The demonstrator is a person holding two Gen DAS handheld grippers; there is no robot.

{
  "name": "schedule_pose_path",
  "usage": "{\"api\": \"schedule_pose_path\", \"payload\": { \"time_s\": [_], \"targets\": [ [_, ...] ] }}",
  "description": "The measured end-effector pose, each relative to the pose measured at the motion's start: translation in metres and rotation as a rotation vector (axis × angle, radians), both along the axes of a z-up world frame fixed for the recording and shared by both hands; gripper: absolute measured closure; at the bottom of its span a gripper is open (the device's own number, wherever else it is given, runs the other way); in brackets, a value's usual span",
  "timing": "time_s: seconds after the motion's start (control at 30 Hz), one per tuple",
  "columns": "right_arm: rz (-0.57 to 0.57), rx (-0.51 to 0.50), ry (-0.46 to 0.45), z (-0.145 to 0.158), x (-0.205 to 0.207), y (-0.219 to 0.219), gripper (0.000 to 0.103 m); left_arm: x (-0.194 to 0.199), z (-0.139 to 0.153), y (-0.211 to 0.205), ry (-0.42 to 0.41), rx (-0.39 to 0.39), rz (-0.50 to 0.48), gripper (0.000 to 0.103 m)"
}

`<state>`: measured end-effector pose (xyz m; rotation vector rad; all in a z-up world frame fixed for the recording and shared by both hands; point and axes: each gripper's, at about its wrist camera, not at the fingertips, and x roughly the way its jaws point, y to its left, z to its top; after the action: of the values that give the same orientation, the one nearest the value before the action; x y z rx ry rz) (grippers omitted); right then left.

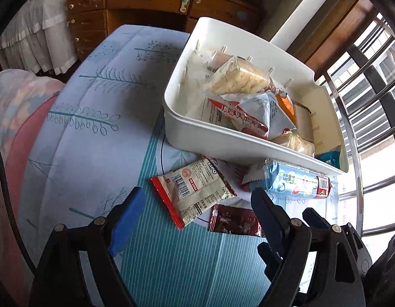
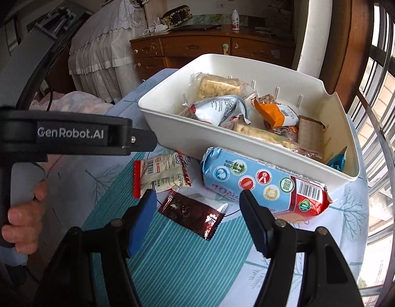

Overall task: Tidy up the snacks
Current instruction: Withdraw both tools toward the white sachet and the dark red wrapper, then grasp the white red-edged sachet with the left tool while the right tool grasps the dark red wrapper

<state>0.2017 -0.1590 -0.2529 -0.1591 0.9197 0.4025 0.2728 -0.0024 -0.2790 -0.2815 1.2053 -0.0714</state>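
Observation:
A white bin [image 1: 171,117] [image 2: 171,133] on the table holds several snack packets. In front of it lie a white-and-red Lipo packet [image 1: 194,192] [image 2: 161,174], a dark red packet [image 1: 233,221] [image 2: 194,212] and a long blue-and-red biscuit pack [image 1: 297,180] [image 2: 261,179]. My left gripper [image 1: 197,197] is open, low over the Lipo packet, holding nothing. My right gripper [image 2: 197,199] is open over the dark red packet, its right finger next to the biscuit pack. The left gripper's body [image 2: 69,133] shows in the right wrist view.
The table has a pale blue tree-print cloth [image 1: 100,107] with a teal striped mat [image 1: 177,261]. A wooden desk with drawers [image 1: 146,7] stands behind. Window bars [image 1: 371,102] run along the right. Pink bedding [image 1: 15,117] lies at left.

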Motion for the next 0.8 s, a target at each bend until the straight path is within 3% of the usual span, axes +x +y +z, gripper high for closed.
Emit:
{"api": "schedule_pose_path", "payload": {
  "time_s": [0.13,0.33,0.5,0.8],
  "targets": [
    [-0.006,-0.087,-0.028,-0.013,-0.01,0.013,0.035,0.008,-0.015,0.001,0.083,0.008,-0.023,0.019],
    [-0.035,-0.187,-0.061,-0.033,-0.021,0.027,0.035,0.018,-0.044,0.006,0.242,-0.039,-0.009,0.019],
    [-0.009,-0.302,-0.102,-0.05,-0.029,0.042,0.035,0.028,-0.056,0.0,0.297,-0.024,-0.024,0.019],
    [-0.03,-0.358,-0.102,-0.068,-0.031,0.053,0.035,0.043,-0.081,-0.016,0.388,-0.019,-0.045,0.019]
  ]
}}
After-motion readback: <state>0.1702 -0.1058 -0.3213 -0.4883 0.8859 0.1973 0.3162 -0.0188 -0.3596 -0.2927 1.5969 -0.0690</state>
